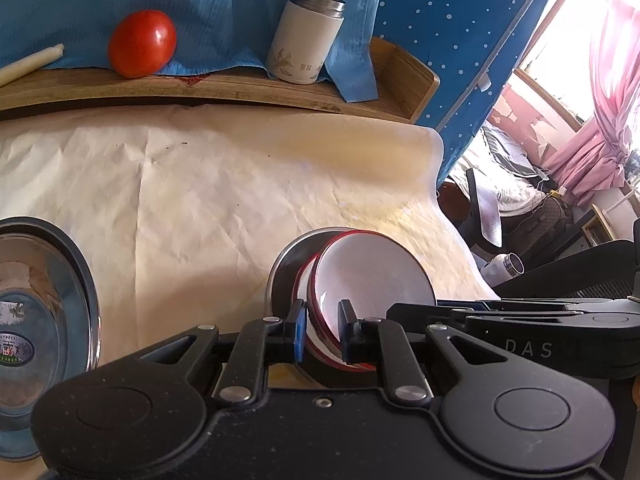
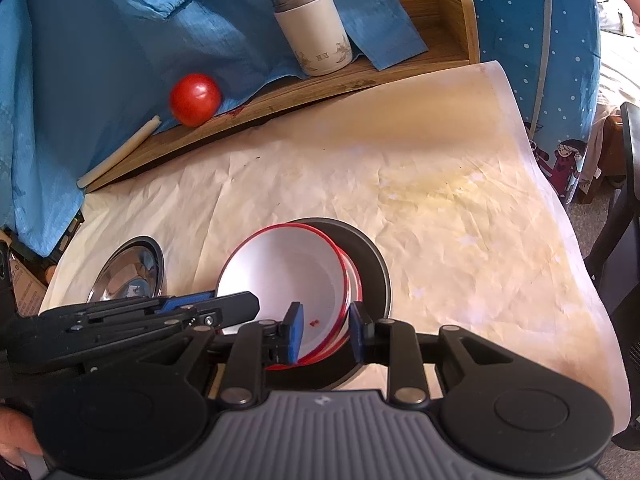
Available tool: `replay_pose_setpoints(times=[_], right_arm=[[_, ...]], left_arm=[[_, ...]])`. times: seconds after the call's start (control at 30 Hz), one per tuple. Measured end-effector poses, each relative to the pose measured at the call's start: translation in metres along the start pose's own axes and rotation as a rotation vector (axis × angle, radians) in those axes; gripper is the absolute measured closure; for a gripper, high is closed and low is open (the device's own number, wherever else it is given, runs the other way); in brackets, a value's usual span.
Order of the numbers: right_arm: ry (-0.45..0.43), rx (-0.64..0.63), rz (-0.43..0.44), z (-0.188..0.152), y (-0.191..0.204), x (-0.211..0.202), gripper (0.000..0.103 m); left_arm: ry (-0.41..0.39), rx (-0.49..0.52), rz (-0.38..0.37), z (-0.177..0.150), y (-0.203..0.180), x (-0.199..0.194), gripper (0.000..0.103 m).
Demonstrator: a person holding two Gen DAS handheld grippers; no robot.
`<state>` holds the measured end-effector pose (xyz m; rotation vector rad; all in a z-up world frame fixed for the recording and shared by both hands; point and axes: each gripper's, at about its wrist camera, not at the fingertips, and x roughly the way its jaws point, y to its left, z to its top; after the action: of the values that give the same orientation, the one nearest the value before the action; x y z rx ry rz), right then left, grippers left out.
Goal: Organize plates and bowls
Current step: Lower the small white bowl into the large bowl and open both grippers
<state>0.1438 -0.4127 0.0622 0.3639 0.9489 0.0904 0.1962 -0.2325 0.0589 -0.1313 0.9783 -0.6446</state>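
A stack of white bowls with red rims point(image 1: 372, 276) point(image 2: 292, 272) sits in a dark round metal plate point(image 1: 286, 276) point(image 2: 372, 264) on the paper-covered table. My left gripper point(image 1: 322, 332) straddles the near-left rim of the bowls, its blue pads on either side of the rim. My right gripper point(image 2: 324, 332) straddles the near-right rim the same way. Each gripper shows in the other's view, the right one point(image 1: 520, 320) and the left one point(image 2: 160, 312). A shiny steel plate point(image 1: 36, 320) point(image 2: 130, 272) lies to the left.
A wooden shelf point(image 1: 240, 88) point(image 2: 360, 76) runs along the back with a red tomato point(image 1: 142, 44) point(image 2: 196, 98), a white thermos cup point(image 1: 306, 36) point(image 2: 314, 28) and a pale candle point(image 1: 28, 62) point(image 2: 120, 152). Blue cloth hangs behind. The table's right edge drops toward a chair point(image 1: 484, 216).
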Motion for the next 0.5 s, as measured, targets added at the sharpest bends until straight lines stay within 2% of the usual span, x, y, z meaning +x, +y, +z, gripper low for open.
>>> replay_pose_setpoints(times=[0.5], right_arm=[[0.000, -0.012, -0.008, 0.0000, 0.0016, 0.0000, 0.073]], left_arm=[[0.001, 0.032, 0.007, -0.0004, -0.0023, -0.0001, 0.086]])
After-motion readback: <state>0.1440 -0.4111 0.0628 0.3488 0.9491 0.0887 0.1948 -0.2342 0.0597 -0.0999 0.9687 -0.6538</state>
